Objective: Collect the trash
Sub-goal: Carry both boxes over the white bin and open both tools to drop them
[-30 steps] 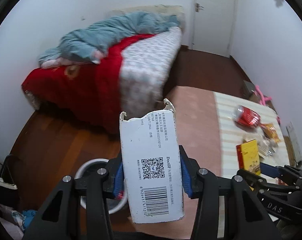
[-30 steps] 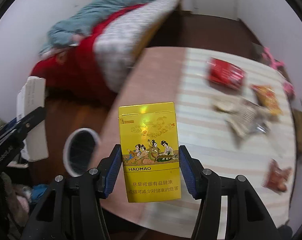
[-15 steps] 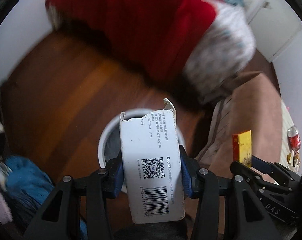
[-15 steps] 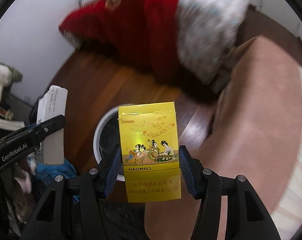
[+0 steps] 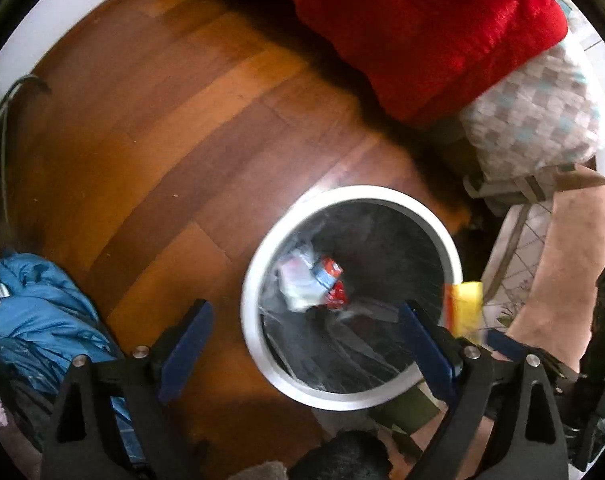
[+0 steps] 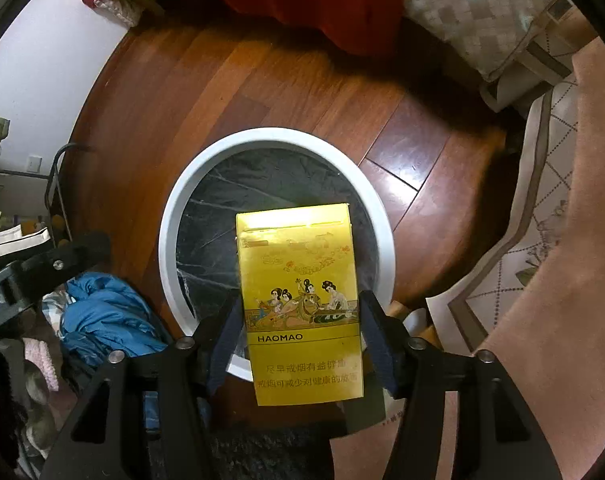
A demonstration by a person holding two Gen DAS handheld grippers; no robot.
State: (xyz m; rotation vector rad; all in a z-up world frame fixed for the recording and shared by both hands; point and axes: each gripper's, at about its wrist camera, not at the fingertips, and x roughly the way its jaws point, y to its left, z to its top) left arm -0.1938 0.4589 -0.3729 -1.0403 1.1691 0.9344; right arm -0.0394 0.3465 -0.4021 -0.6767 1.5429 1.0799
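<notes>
A white-rimmed bin point(image 5: 251, 280) with a black liner stands on the wooden floor, right below both grippers. My left gripper point(image 5: 302, 308) points straight down over it, its jaws opening wide with nothing between them. A blurred white box point(image 5: 298, 282) is inside the bin beside red wrappers point(image 5: 335, 280). My right gripper point(image 6: 300, 296) hangs over the bin rim point(image 6: 170, 248), its jaws opening. A yellow cigarette box point(image 6: 300, 264) still stands upright between the pads, which have drawn slightly off its sides. That yellow box point(image 5: 466, 306) also shows at the right of the left wrist view.
A blue garment point(image 5: 42, 312) lies on the floor left of the bin. The bed with a red blanket point(image 5: 422, 20) is beyond it. A table under a pink cloth point(image 5: 562, 264) overhangs on the right. Bags and a rack point(image 6: 58, 184) stand by the wall.
Both grippers swung from the table down over the bin. The left jaws opened and let the white box go into the bin. The right jaws have widened around the yellow box.
</notes>
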